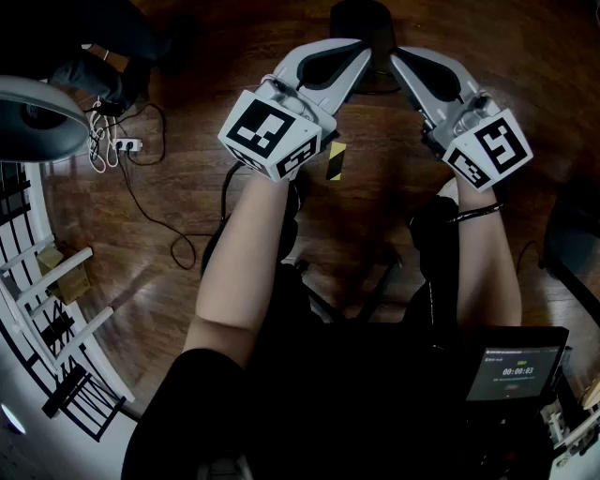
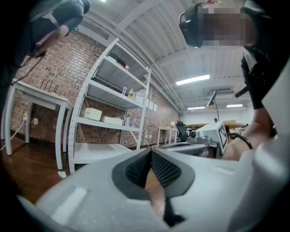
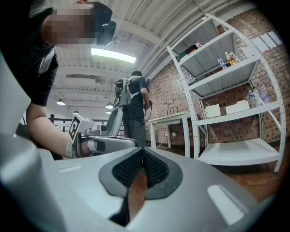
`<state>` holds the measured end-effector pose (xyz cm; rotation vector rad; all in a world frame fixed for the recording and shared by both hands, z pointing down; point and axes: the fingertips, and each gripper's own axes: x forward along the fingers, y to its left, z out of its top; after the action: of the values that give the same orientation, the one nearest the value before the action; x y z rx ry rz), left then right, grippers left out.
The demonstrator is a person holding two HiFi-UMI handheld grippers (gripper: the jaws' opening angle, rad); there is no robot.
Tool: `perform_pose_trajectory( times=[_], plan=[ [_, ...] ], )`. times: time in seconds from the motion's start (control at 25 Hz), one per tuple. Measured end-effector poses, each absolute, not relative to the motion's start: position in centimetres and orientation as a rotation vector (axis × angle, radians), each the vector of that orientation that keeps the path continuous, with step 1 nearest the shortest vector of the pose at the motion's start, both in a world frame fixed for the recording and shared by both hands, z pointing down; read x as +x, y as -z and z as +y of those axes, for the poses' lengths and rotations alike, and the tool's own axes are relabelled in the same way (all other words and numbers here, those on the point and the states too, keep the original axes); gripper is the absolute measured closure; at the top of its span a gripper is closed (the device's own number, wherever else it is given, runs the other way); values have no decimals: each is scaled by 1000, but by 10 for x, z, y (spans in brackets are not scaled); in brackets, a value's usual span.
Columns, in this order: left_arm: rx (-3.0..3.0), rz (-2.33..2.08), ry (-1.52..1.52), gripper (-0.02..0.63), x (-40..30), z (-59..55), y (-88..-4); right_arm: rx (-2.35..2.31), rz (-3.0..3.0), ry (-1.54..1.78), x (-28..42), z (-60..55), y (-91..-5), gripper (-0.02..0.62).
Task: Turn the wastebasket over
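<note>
The dark brown wooden plank floor [image 1: 384, 197] carries everything here. At the left a white power strip [image 1: 127, 145] lies on the boards with a tangle of white cables [image 1: 97, 141] touching it. A thin black cable [image 1: 150, 214] winds away from there across the planks. A black round container [image 1: 361, 21] stands on the floor at the far edge. A white slatted metal frame [image 1: 56, 319] stands along the left side. In the left gripper view, a tall white metal shelving unit [image 2: 111, 99] and a white table [image 2: 38, 95] stand side by side on the same boards.
</note>
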<state>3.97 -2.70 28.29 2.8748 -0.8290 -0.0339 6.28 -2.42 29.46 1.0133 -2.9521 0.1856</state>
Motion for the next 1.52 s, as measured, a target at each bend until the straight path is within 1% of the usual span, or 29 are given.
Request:
perform_pose_trajectory(
  times=[0.8,1.08,1.24,1.52],
  plan=[
    [2864,-835,-9,604,37,-107,-292,1080,-2935,-218,68,-113,-314,584],
    [2849,-812,-44,604,31,-131,-315,1121,-2931,-235,68,-140,-331,584],
    [2829,-810,-17,603,27,-139,-314,1164,-2917,-231,69,-149,-329,584],
    [2818,-823,5,604,28,-143,-308,1241,-2908,-338,78,-159,-335,583]
  ],
)
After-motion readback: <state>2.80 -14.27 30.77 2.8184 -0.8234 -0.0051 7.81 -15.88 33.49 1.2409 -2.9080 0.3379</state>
